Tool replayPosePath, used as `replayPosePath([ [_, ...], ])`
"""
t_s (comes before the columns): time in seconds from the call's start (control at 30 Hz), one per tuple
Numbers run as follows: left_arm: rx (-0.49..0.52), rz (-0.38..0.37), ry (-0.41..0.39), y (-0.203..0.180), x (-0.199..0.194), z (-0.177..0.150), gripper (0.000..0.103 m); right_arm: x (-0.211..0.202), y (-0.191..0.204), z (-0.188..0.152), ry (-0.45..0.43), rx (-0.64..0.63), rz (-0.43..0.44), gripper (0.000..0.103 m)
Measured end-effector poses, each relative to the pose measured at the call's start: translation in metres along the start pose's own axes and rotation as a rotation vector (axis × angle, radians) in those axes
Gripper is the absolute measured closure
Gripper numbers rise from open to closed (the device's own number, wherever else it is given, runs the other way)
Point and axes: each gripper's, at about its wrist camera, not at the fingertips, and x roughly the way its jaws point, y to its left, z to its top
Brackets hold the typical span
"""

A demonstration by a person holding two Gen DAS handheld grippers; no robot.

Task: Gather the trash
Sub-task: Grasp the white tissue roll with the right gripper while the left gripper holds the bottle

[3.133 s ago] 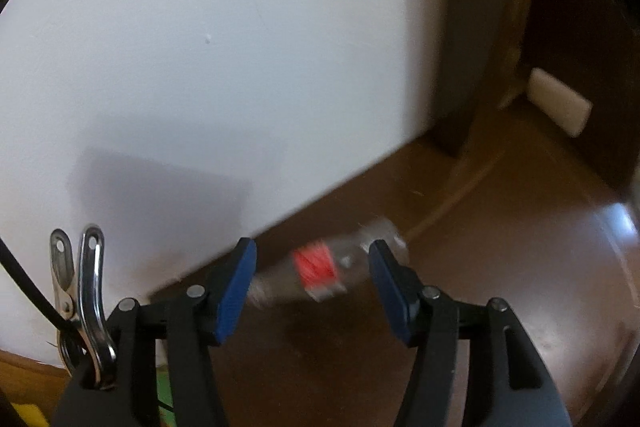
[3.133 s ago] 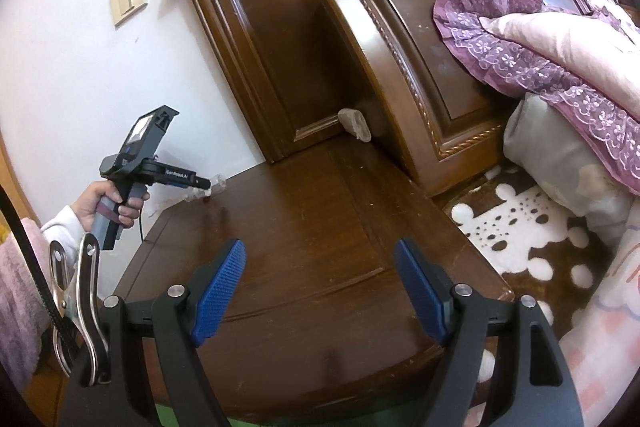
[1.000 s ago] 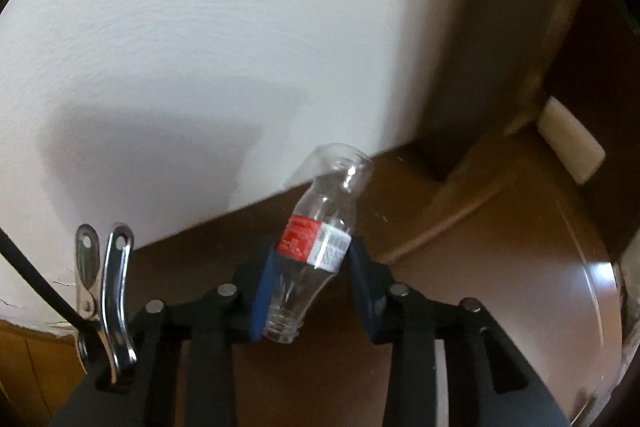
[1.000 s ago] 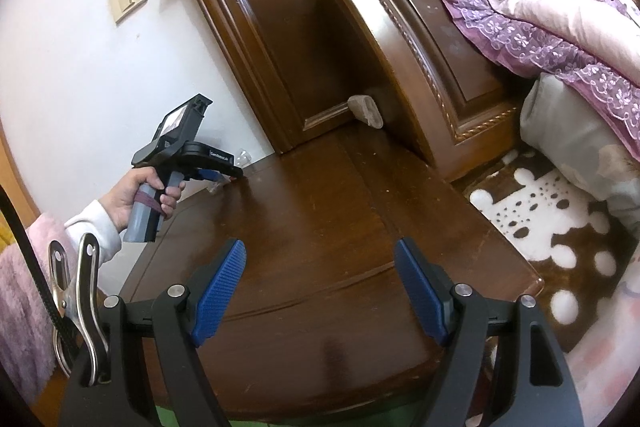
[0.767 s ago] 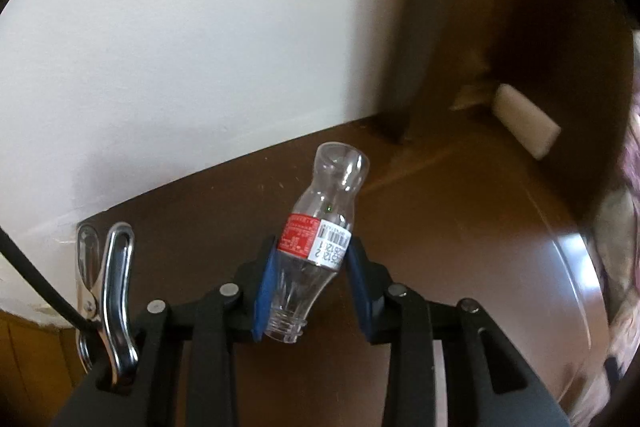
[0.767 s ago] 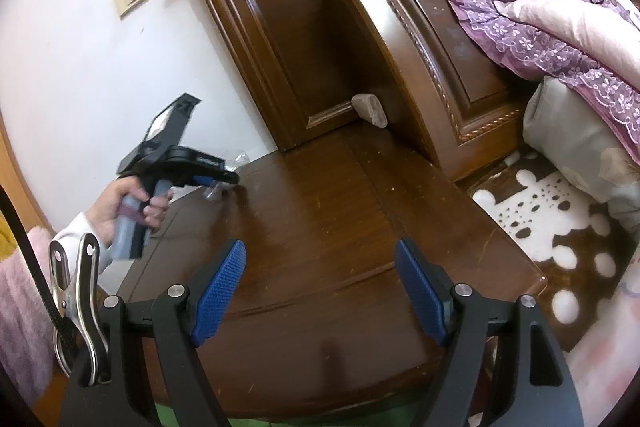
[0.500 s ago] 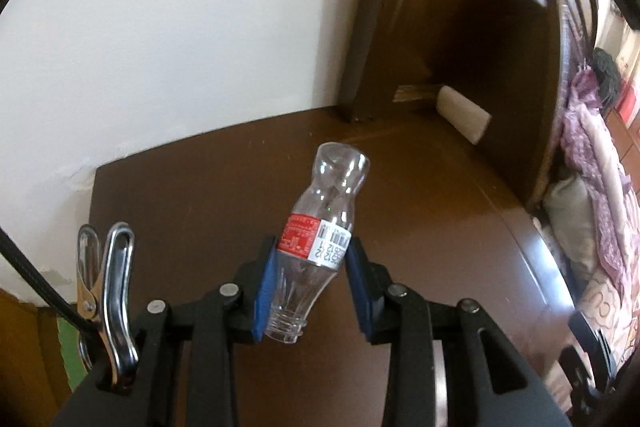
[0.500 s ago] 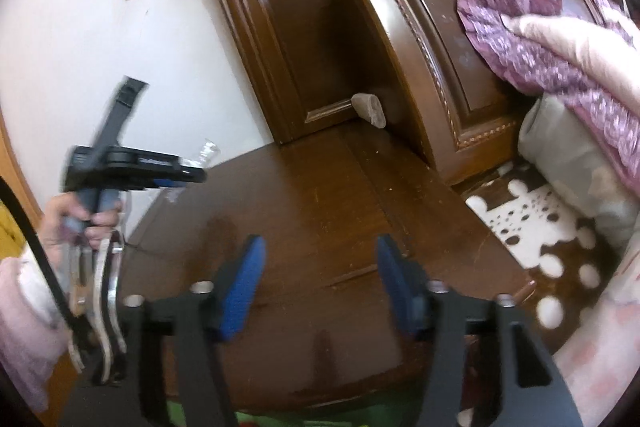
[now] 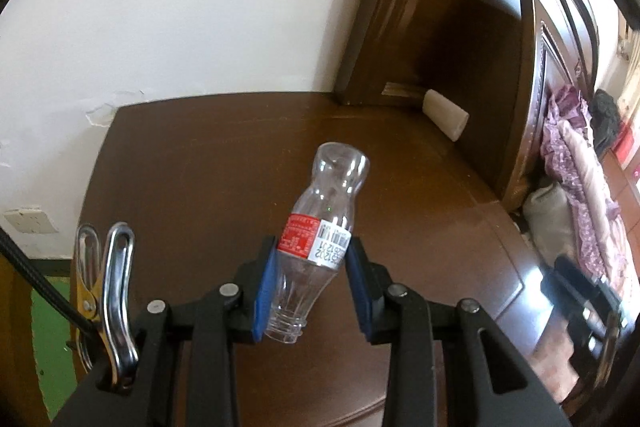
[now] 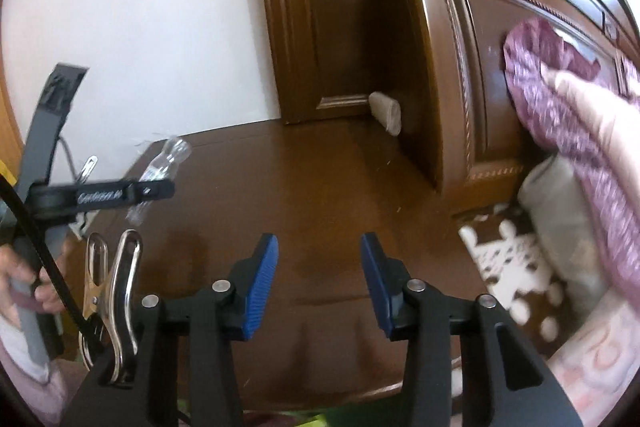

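My left gripper (image 9: 312, 281) clamped a clear plastic bottle (image 9: 322, 235) at its red label, base tilted toward one o'clock above the wooden nightstand (image 9: 192, 163). My right gripper (image 10: 319, 281), jaws just closing, held nothing; the bottle showed at ten o'clock.

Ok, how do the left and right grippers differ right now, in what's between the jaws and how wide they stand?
The left gripper is clamped on the clear plastic bottle at its red and white label; the right gripper has nothing between its jaws, which have just been closing. The left's pads press the bottle; the right's stand apart over the wooden nightstand top. Both have blue pads on black arms.
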Motion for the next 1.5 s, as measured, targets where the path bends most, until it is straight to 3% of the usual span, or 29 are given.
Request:
replayPosePath([
  [0.53, -0.054, 0.012, -0.004, 0.002, 0.019, -0.004, 0.068, 0.061, -0.009, 0.077, 0.043, -0.158, -0.167, 0.059],
  [0.7, -0.063, 0.013, -0.016, 0.005, 0.016, -0.004, 0.068, 0.078, -0.002, 0.091, 0.046, -0.264, -0.216, 0.059],
  [0.97, -0.103, -0.006, -0.051, 0.013, 0.005, -0.001, 0.068, 0.120, -0.015, 0.106, 0.098, -0.283, -0.238, 0.059],
  [1.4, -0.151, -0.031, -0.030, 0.032, 0.003, 0.000, 0.068, 0.181, -0.021, 0.146, 0.140, -0.326, -0.344, 0.059],
  [1.43, -0.156, -0.032, -0.029, 0.034, 0.003, 0.000, 0.068, 0.183, -0.020, 0.146, 0.133, -0.343, -0.368, 0.064],
  [1.5, -0.153, -0.032, -0.030, 0.034, 0.003, 0.001, 0.068, 0.190, -0.017, 0.147, 0.146, -0.371, -0.365, 0.064],
])
